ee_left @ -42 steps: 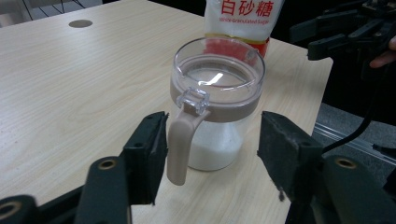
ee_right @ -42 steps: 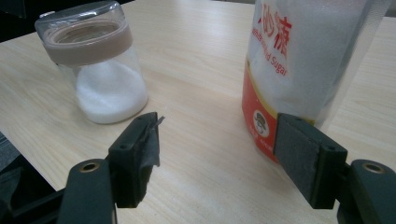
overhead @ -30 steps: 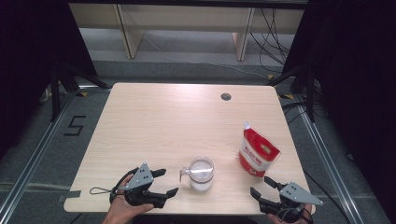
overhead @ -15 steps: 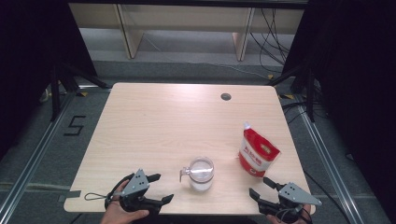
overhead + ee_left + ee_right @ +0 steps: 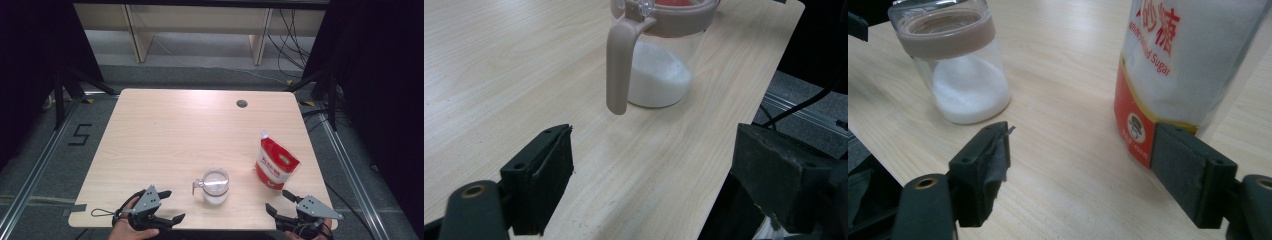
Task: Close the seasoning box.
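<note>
A clear glass jar (image 5: 215, 186) with a beige rim and side handle holds white sugar and stands near the table's front edge. In the left gripper view the jar (image 5: 659, 55) is ahead, its handle (image 5: 620, 65) turned toward me. A red and white sugar pouch (image 5: 274, 162) stands upright to the jar's right; up close the pouch (image 5: 1178, 70) reads "Sugar". My left gripper (image 5: 169, 206) is open at the front left edge, nothing between its fingers. My right gripper (image 5: 280, 201) is open at the front right, just short of the pouch.
The light wooden table (image 5: 180, 130) has a round cable hole (image 5: 242, 103) at the back right. Dark curtains flank both sides, and a floor marking "5" (image 5: 80, 134) lies to the left. Shelving legs and cables stand behind the table.
My left gripper has drawn back toward the table's front edge. The right gripper, jar and pouch have stayed put.
</note>
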{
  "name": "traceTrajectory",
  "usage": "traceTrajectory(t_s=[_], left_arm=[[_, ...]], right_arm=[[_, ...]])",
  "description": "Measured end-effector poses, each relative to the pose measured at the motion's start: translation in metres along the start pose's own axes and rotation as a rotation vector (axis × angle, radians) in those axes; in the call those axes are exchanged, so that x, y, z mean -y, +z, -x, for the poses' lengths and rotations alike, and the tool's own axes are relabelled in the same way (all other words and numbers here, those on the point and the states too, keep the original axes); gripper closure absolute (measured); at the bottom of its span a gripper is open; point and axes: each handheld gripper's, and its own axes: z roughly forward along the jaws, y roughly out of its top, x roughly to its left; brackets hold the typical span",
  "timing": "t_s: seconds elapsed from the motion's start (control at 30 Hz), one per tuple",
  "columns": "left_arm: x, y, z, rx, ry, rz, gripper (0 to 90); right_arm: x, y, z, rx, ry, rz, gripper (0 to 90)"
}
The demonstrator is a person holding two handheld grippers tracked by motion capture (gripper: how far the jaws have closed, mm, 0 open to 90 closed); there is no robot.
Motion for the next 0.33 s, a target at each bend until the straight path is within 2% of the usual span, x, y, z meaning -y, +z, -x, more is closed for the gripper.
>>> traceTrajectory(t_s=[0.03,0.17,0.27,0.33], left_arm=[[-0.0001,0.0000,0.0000,0.009,-0.003,-0.004,16.5],[-0.0003,-0.0004,-0.0006,0.000,0.003,0.009,16.5],[-0.0009,-0.0007,-0.0022,0.000,0.027,0.010,16.5],[-0.0009,-0.0008,-0.0026,0.002,0.029,0.005,16.5]], right_arm=[[0.0004,0.0008,0.0004,0.001,-0.005,-0.008,23.1],[0.0002,0.0007,-0.0003,-0.002,0.004,-0.012,21.9],[0.0008,0.0020,0.0000,-0.002,0.001,-0.012,21.0],[0.0009,0.0024,-0.0010,-0.008,0.012,-0.015,20.9]])
